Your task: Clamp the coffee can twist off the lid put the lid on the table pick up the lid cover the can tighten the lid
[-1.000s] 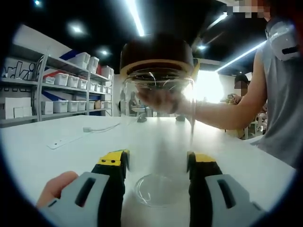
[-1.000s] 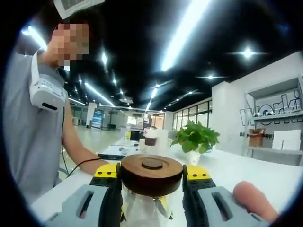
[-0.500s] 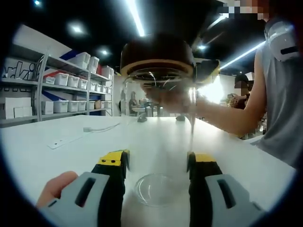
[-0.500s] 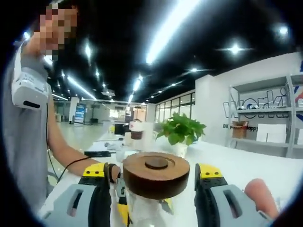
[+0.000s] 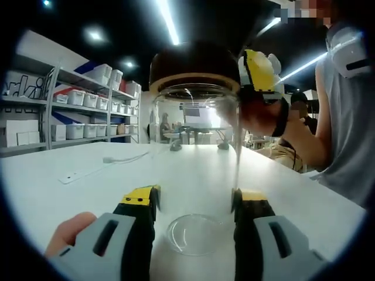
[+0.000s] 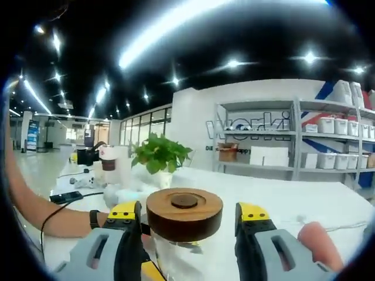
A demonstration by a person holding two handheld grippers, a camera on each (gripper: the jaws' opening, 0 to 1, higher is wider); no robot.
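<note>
A clear glass coffee can (image 5: pixel 196 134) stands upright on the white table (image 5: pixel 88 193), with a dark wooden lid (image 5: pixel 194 67) on top. My left gripper (image 5: pixel 194 199) is shut on the can's lower part, one jaw pressed to each side of the glass. In the right gripper view the same lid (image 6: pixel 184 213) sits between the jaws of my right gripper (image 6: pixel 188 212), which is open with a gap on both sides. In the left gripper view, the right gripper (image 5: pixel 258 73) is level with the lid, just to its right, in a hand.
Shelves with white bins (image 5: pixel 82 99) line the wall beyond the table. A white cable and power strip (image 5: pixel 79 174) lie on the table at the left. A potted plant (image 6: pixel 159 158) and a cup (image 6: pixel 108 164) stand further along the table. The person's forearm (image 6: pixel 58 219) reaches in from the left.
My right gripper has opened off the lid, its jaws spreading apart, and its view has swung round. In the left gripper view it now shows right of the lid. The can stays clamped.
</note>
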